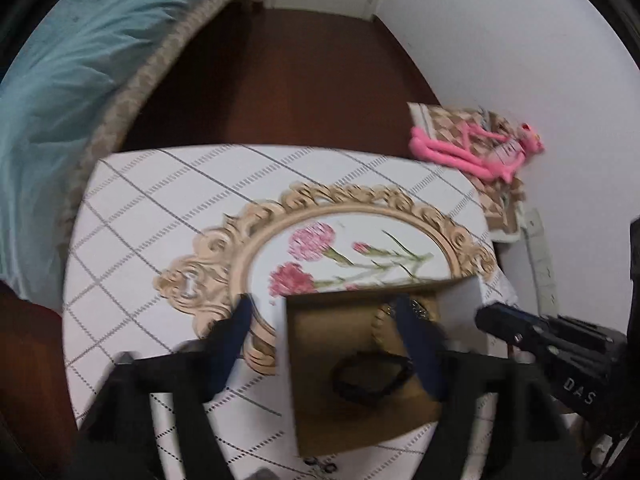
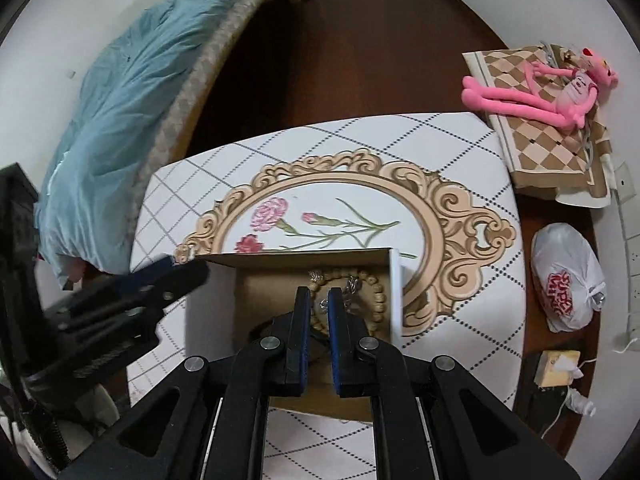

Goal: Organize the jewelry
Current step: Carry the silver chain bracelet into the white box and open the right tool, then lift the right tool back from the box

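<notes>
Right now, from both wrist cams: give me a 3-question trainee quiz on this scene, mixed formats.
1. True or false: the wooden bead bracelet lies inside the cardboard box.
2. Multiple choice: the pink plush toy lies on a) the bed, b) a checkered cloth, c) the floor.
3. Fill in: the left gripper is ___, one finger outside the box.

Key: 1 true; 2 b; 3 open.

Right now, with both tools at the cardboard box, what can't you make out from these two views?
- Left wrist view: motion blur smears the cardboard box; the dark looped item inside can't be identified.
- Right wrist view: the right tool covers the middle of the wooden bead bracelet; whether it pinches the silver chain is unclear.
- Left wrist view: small items at the bottom edge are cut off.
</notes>
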`<action>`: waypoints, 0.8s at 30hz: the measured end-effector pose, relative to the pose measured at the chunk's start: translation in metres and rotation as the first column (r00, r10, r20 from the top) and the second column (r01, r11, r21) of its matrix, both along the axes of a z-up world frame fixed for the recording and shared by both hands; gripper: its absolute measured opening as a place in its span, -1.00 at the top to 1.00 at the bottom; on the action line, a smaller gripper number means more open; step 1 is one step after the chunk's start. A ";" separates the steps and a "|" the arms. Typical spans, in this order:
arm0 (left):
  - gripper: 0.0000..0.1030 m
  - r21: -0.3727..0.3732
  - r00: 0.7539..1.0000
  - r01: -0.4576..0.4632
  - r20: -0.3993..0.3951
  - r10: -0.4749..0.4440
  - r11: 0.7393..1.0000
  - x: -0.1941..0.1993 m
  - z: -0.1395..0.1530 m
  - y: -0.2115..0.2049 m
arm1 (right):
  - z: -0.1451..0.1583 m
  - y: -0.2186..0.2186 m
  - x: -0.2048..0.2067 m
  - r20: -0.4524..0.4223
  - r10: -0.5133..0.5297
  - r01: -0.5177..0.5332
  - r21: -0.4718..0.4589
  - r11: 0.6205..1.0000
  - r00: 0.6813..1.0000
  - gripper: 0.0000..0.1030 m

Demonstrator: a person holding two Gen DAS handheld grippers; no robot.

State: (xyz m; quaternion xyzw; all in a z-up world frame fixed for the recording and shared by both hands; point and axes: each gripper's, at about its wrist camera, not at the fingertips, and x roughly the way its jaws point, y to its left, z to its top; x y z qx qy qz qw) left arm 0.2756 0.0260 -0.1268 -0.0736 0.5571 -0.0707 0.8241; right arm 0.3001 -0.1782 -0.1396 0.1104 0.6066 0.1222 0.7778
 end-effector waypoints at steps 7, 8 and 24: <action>-0.99 0.098 0.998 -0.060 0.027 0.058 0.993 -0.016 -0.005 0.015 | 0.011 -0.001 -0.019 0.070 0.014 -0.002 -0.169 0.986 0.997 -0.46; -0.99 0.113 0.997 -0.066 0.036 0.062 0.991 -0.020 -0.006 0.016 | 0.009 -0.001 -0.021 0.072 0.018 -0.004 -0.196 0.981 0.997 -0.64; -0.99 0.220 0.994 -0.100 0.067 0.088 0.970 -0.078 -0.025 0.007 | -0.026 0.001 -0.070 0.082 -0.007 0.035 -0.344 0.938 0.997 -0.90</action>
